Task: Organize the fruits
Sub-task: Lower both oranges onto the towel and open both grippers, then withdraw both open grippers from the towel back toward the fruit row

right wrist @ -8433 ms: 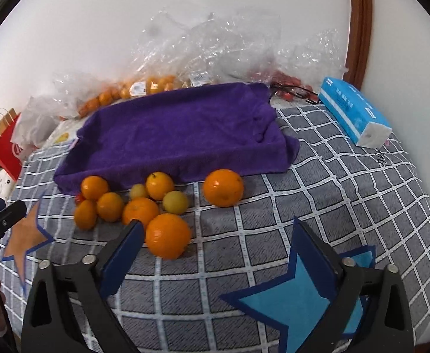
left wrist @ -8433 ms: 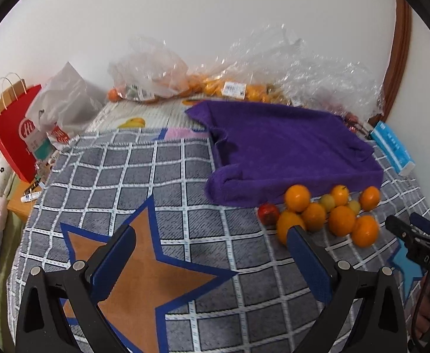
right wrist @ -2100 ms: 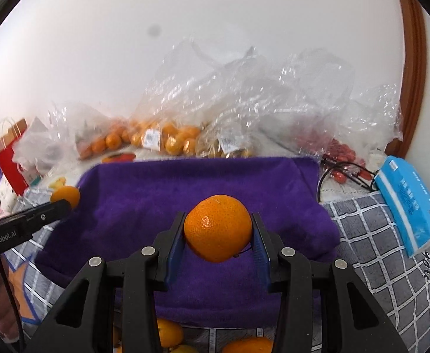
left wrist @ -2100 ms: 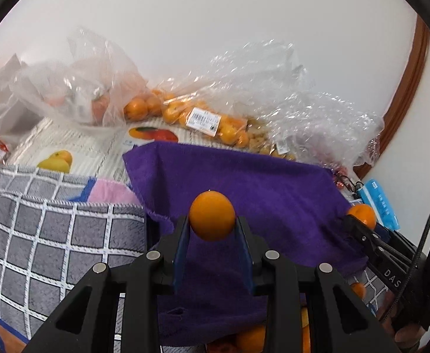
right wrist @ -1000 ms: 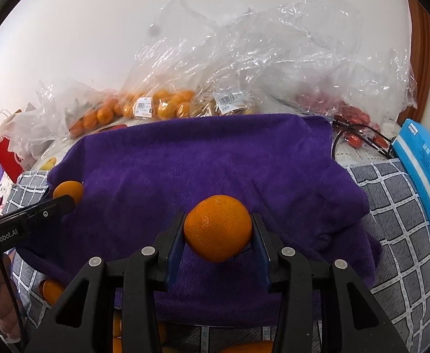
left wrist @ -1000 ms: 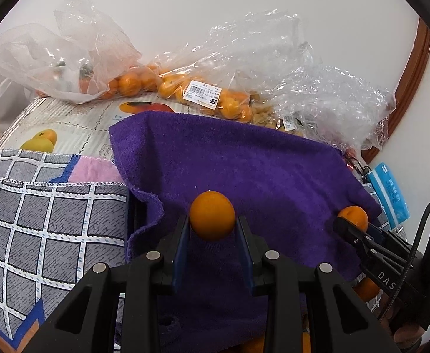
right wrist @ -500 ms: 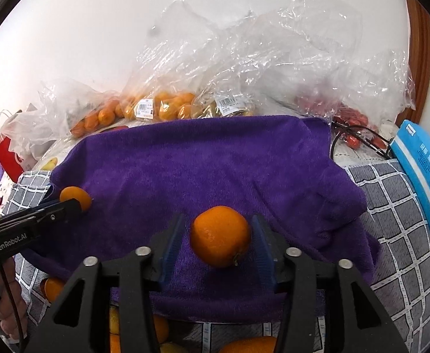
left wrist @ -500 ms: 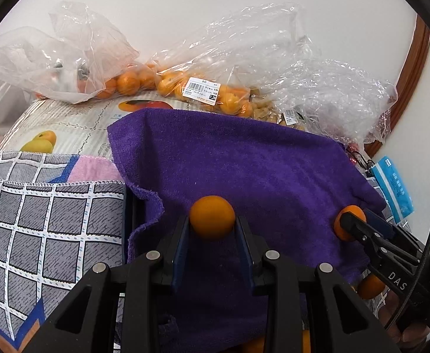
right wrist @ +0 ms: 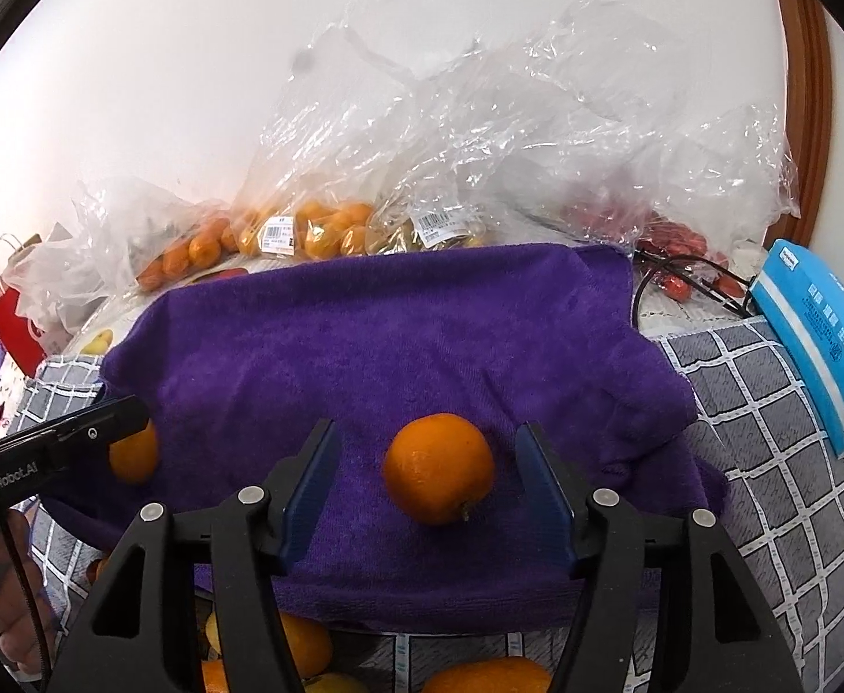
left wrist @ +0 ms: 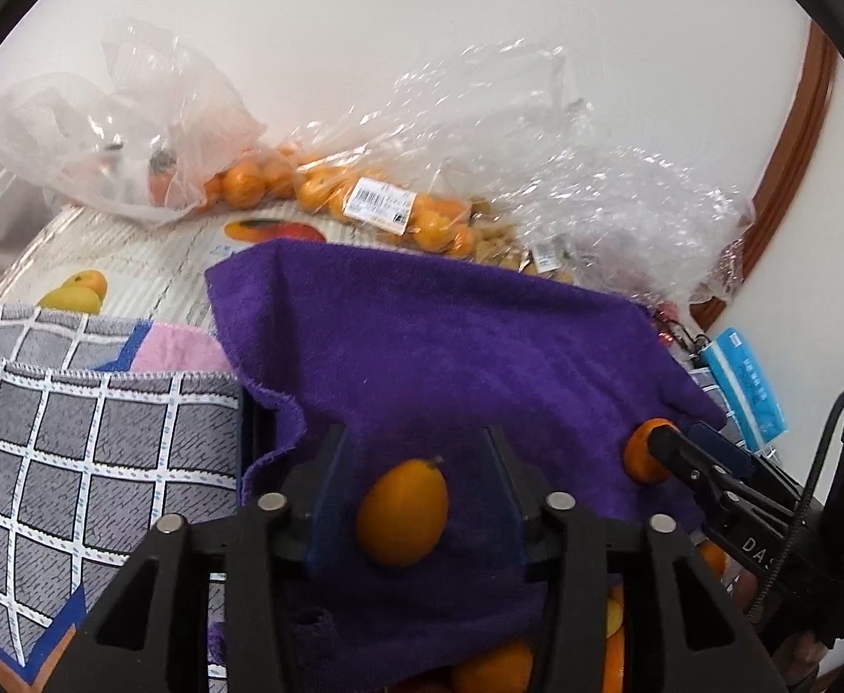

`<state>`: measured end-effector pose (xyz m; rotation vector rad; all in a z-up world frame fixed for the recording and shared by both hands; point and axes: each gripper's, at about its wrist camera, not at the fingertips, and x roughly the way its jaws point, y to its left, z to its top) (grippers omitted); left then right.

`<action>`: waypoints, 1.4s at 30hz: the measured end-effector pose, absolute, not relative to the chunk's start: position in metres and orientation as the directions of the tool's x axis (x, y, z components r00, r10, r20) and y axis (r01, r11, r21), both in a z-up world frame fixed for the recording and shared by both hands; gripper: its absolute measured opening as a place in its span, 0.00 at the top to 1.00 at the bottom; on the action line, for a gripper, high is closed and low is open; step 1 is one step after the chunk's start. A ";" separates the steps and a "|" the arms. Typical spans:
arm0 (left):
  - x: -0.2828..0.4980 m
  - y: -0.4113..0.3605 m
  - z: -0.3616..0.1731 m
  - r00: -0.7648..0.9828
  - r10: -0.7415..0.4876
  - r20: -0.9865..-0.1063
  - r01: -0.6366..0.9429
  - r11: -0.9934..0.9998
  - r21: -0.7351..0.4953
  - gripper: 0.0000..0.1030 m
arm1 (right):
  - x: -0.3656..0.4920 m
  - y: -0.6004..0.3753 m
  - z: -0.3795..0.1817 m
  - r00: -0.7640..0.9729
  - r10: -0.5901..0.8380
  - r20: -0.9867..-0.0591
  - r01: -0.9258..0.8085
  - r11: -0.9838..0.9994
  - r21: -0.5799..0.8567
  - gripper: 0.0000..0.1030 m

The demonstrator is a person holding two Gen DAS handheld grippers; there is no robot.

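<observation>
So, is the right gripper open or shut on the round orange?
Open and opening: the right gripper pads stand clear of the orange on the purple towel.

Loose oranges cut off at bottom edge, half-hidden under towel.

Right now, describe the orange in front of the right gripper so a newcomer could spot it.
Find the purple towel spread over the grey checked cover. Near its front edge an orange lies between the opening jaws of the right gripper, untouched. It is rounder and larger than the small orange at the towel's left.
</observation>
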<state>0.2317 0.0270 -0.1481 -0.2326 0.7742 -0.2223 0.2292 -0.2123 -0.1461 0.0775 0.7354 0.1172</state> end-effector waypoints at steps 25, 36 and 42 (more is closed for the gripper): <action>0.219 0.031 -0.133 0.774 -0.262 -0.577 0.095 0.948 -0.302 0.57 | 0.223 -0.222 -0.138 0.760 0.146 -0.633 -0.055 0.986 0.160 0.30; 0.222 0.035 -0.132 0.787 -0.215 -0.579 0.053 0.957 -0.284 0.57 | 0.221 -0.216 -0.135 0.774 0.114 -0.623 -0.054 0.992 0.114 0.24; 0.220 0.033 -0.131 0.781 -0.237 -0.578 0.071 0.953 -0.293 0.58 | 0.222 -0.224 -0.139 0.772 0.138 -0.620 -0.047 0.986 0.162 0.24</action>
